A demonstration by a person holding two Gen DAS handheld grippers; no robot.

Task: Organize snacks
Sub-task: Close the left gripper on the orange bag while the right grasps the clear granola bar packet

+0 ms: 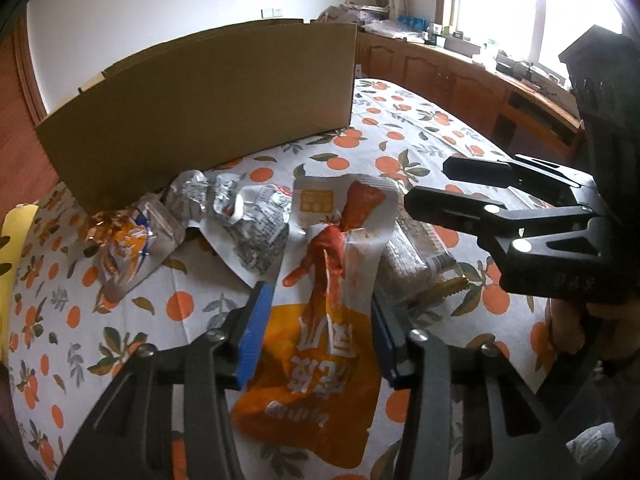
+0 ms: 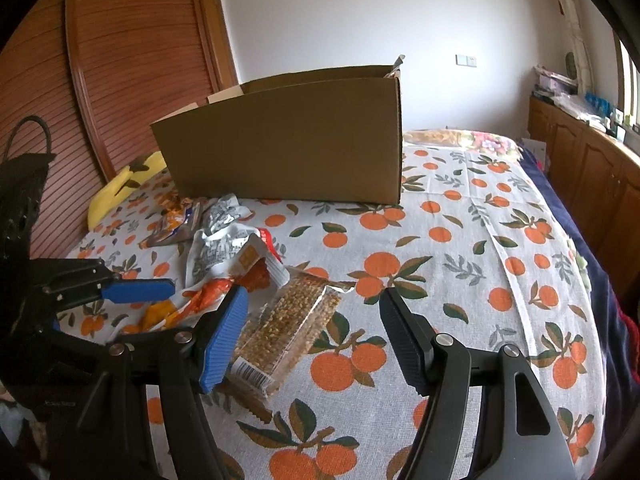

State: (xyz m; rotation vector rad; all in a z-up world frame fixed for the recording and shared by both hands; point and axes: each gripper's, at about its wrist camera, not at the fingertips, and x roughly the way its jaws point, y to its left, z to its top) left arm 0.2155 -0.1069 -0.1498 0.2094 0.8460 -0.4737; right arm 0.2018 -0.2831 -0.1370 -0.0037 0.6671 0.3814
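An orange and white snack bag [image 1: 324,320] lies on the orange-print cloth, between the blue pads of my left gripper [image 1: 320,328], which is open around it and does not pinch it. A clear grain bar packet [image 2: 288,320] lies beside it; it also shows in the left wrist view [image 1: 412,256]. My right gripper [image 2: 312,336] is open and hovers over the grain bar packet; it also shows in the left wrist view [image 1: 436,188]. A crumpled silver wrapper [image 1: 240,216] and an orange-blue foil packet [image 1: 128,248] lie near a brown cardboard box [image 1: 208,112].
The cardboard box [image 2: 296,144] stands open-topped at the far side of the bed. A yellow pillow [image 2: 120,188] lies at the left by a wooden headboard [image 2: 132,60]. Wooden cabinets [image 2: 592,176] run along the right wall.
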